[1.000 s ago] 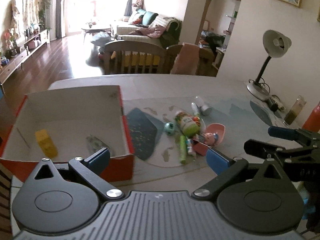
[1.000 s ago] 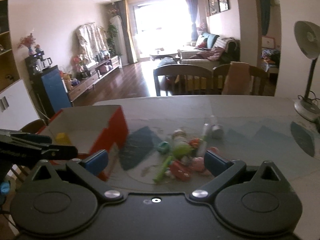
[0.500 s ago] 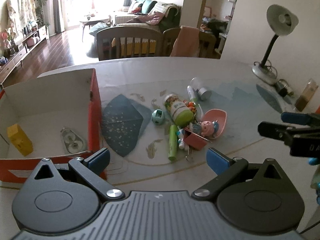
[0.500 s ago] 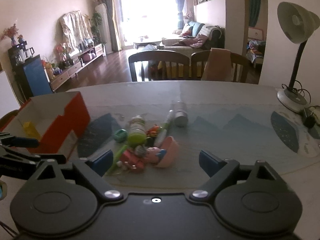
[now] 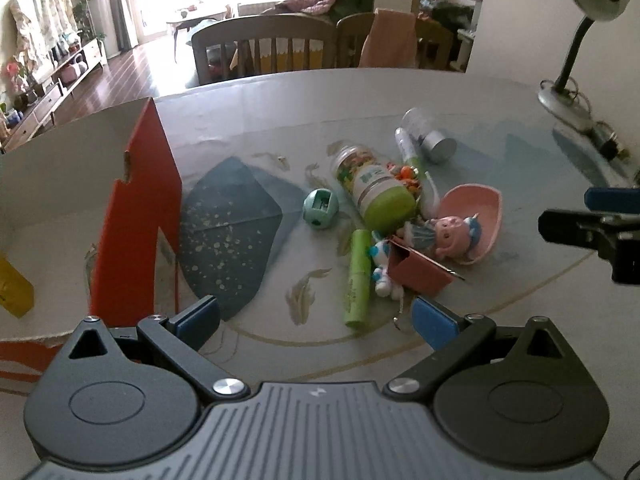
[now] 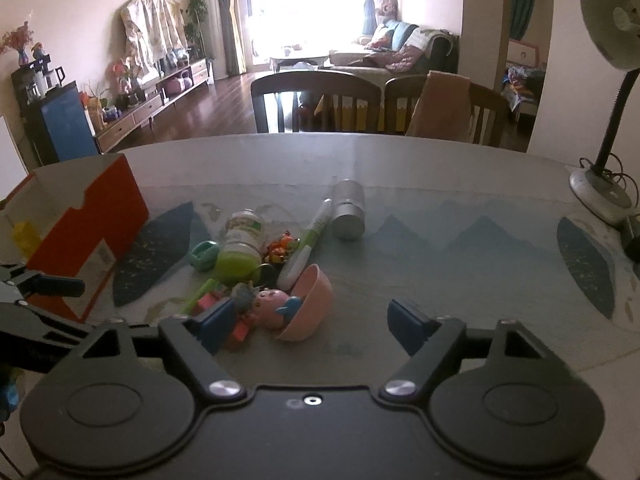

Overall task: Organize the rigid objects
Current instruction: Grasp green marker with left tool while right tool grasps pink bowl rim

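Observation:
A pile of small objects lies mid-table: a green-capped bottle (image 5: pixel 372 184), a green tube (image 5: pixel 357 278), a teal round sharpener (image 5: pixel 321 209), a pink bowl (image 5: pixel 476 220) with a pink doll (image 5: pixel 452 236), a red box (image 5: pixel 420 270), a silver can (image 5: pixel 434 142). An open red cardboard box (image 5: pixel 136 216) stands left, holding a yellow block (image 5: pixel 12 288). My left gripper (image 5: pixel 316 322) is open and empty, just before the pile. My right gripper (image 6: pixel 308 320) is open and empty, right by the pink bowl (image 6: pixel 310 300) and the doll (image 6: pixel 268 304).
A desk lamp (image 5: pixel 576 36) with its cable stands at the table's far right; it also shows in the right wrist view (image 6: pixel 608 120). Wooden chairs (image 6: pixel 320 100) stand behind the table's far edge. A patterned mat (image 5: pixel 236 224) covers the table.
Both grippers have moved forward and lower toward the pile; the left one has swung right, away from the red box. Both stay open and empty.

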A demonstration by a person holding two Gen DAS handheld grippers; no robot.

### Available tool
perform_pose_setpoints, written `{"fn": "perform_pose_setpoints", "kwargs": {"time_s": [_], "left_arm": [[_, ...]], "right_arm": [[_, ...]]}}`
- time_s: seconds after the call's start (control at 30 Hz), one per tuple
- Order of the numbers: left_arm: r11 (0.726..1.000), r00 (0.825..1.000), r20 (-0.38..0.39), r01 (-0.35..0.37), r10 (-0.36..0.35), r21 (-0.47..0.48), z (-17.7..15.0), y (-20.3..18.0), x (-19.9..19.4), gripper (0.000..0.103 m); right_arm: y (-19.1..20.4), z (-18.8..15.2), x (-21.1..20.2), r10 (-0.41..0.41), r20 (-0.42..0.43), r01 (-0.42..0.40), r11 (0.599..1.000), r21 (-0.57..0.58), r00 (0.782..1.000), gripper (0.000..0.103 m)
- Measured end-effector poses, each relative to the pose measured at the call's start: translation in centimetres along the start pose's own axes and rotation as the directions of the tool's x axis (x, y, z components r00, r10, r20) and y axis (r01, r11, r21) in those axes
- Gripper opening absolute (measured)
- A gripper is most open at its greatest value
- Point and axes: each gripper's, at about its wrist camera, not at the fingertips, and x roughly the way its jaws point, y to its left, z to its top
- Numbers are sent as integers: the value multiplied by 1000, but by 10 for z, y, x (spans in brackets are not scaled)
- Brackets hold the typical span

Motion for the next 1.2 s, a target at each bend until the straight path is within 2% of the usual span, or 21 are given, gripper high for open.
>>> {"fn": "perform_pose_setpoints", "kwargs": {"time_s": [0.13, 0.2, 0.3, 0.37, 0.43, 0.53, 0.67, 0.77, 0.83, 1.0, 1.2], "left_arm": [[1000, 1000, -20, -1, 2, 12, 3, -5, 14, 102], [1000, 1000, -19, -3, 4, 21, 4, -7, 17, 102], [1000, 1000, -27, -6, 6, 24, 6, -9, 23, 93], [1000, 999, -40, -8, 8, 13, 7, -7, 29, 83], [1000, 998, -57, -9, 9, 10, 6, -5, 33, 76], [1000, 997, -74, -2, 3, 16, 4, -6, 39, 74], [1000, 996, -87, 10, -9, 18, 5, -6, 45, 64], [1000, 996, -91, 12, -10, 17, 6, -5, 51, 63], [1000, 995, -95, 21, -19, 13, 7, -4, 54, 58], [999, 997, -78, 27, -24, 32, 9, -7, 59, 58], [998, 998, -58, 41, -37, 52, 14, -13, 63, 42]], "right_arm": [[-6, 4, 18, -1, -17, 2, 1000, 12, 1000, 68], [-9, 7, 26, 0, -22, 0, 1000, 24, 1000, 66], [-11, 9, 38, -1, -32, 2, 1000, 23, 999, 59], [-11, 10, 46, -3, -42, 4, 1000, 26, 999, 55], [-14, 11, 50, 2, -49, 0, 999, 34, 999, 54], [-14, 11, 55, 5, -57, -3, 999, 33, 998, 52], [-13, 11, 60, 5, -65, -4, 1000, 28, 998, 50], [-12, 11, 64, 4, -76, -2, 1000, 28, 997, 46], [-11, 11, 67, 3, -81, -1, 1000, 28, 997, 44], [-10, 9, 70, 0, -86, 3, 999, 34, 996, 38], [-7, 8, 73, -6, -91, 10, 999, 33, 996, 30]]}}
